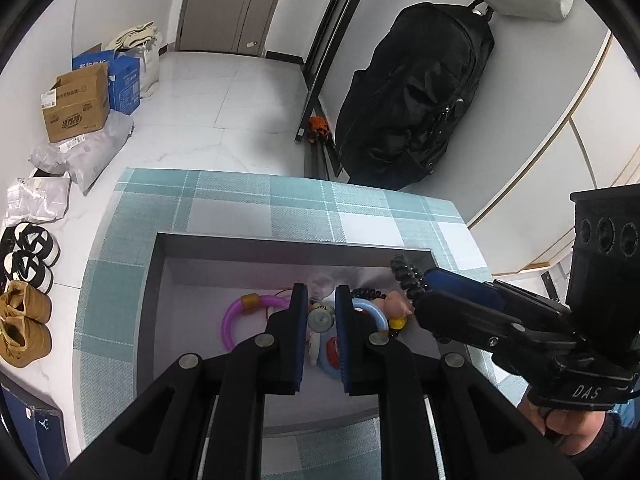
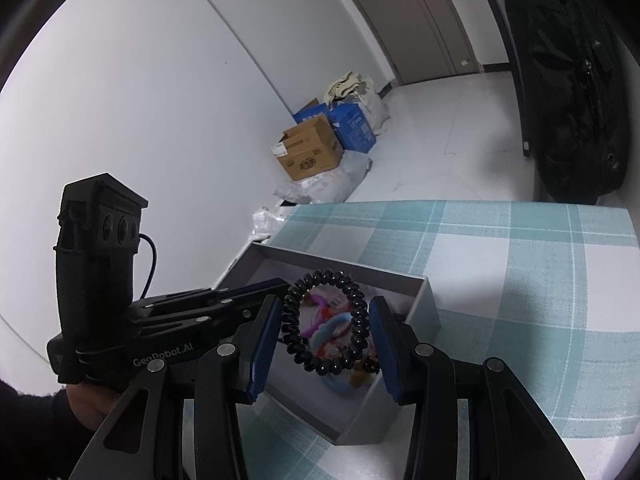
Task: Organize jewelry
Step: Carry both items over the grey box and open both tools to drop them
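Note:
An open grey box stands on a teal plaid cloth. In it lie a purple bangle, a light blue ring, a pink figure charm and other small pieces. My right gripper is shut on a black bead bracelet, which hangs over the box's right side. My left gripper hovers over the middle of the box, its jaws close together with nothing seen gripped.
The plaid cloth covers a small table with its edges near the box. A black backpack leans on the wall behind. Cardboard boxes, plastic bags and shoes lie on the floor to the left.

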`<action>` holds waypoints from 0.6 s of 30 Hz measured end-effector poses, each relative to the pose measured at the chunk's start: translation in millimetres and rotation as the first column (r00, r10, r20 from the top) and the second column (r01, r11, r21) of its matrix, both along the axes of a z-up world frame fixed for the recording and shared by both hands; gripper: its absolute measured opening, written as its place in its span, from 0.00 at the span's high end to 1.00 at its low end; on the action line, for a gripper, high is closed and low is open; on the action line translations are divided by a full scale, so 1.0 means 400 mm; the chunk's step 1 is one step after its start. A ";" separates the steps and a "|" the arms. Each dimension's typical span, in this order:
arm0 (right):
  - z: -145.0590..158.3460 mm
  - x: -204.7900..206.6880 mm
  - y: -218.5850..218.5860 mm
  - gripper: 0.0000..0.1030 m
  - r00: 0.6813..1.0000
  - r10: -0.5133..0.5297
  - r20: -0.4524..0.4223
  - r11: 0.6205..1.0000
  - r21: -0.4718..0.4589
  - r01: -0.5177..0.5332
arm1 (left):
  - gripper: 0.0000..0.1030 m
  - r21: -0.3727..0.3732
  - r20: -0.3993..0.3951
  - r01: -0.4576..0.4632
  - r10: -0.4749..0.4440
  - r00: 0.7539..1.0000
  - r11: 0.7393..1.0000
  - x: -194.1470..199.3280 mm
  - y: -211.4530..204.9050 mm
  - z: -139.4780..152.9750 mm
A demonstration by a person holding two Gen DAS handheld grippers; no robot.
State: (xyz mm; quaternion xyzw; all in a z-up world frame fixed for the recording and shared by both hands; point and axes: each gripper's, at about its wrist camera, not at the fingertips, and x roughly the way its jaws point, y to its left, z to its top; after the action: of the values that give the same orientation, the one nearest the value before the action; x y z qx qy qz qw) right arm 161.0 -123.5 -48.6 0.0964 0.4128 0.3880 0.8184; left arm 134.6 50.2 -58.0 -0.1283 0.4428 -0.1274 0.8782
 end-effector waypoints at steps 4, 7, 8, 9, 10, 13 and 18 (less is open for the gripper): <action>-0.004 -0.003 0.005 0.54 1.000 0.000 0.001 1.000 -0.009 0.000 | 0.91 -0.012 0.005 -0.022 0.022 1.000 1.000 0.001 0.010 0.001; -0.004 -0.010 0.003 0.52 1.000 -0.009 0.021 1.000 -0.019 0.010 | 0.91 -0.024 -0.002 -0.034 0.034 0.999 0.999 0.005 0.014 -0.003; -0.004 -0.011 0.004 0.51 1.000 -0.008 0.025 1.000 -0.021 0.009 | 0.90 -0.035 -0.010 -0.031 0.031 0.999 0.999 0.007 0.015 -0.005; -0.003 -0.012 0.003 0.50 1.000 -0.008 0.029 1.000 -0.022 0.009 | 0.87 -0.040 -0.020 -0.028 0.027 0.999 0.999 0.007 0.014 -0.008; -0.001 -0.015 0.003 0.47 0.999 -0.010 0.033 1.000 -0.022 0.011 | 0.84 -0.035 -0.035 -0.027 0.026 0.999 0.999 0.010 0.012 -0.012; 0.009 -0.023 0.005 0.32 0.998 -0.006 0.059 1.000 -0.021 0.007 | 0.64 -0.041 -0.032 -0.040 0.039 0.999 0.998 0.005 0.013 -0.011; 0.026 -0.031 -0.007 0.22 0.994 -0.036 0.100 0.999 -0.033 0.040 | 0.46 -0.077 -0.008 -0.065 0.064 0.998 0.995 -0.005 0.030 0.006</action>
State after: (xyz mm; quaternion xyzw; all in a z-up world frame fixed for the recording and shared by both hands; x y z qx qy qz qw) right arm 148.4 -126.5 -38.2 0.0704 0.3764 0.3693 0.8467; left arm 132.7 62.2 -55.6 -0.1767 0.4354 -0.1157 0.8751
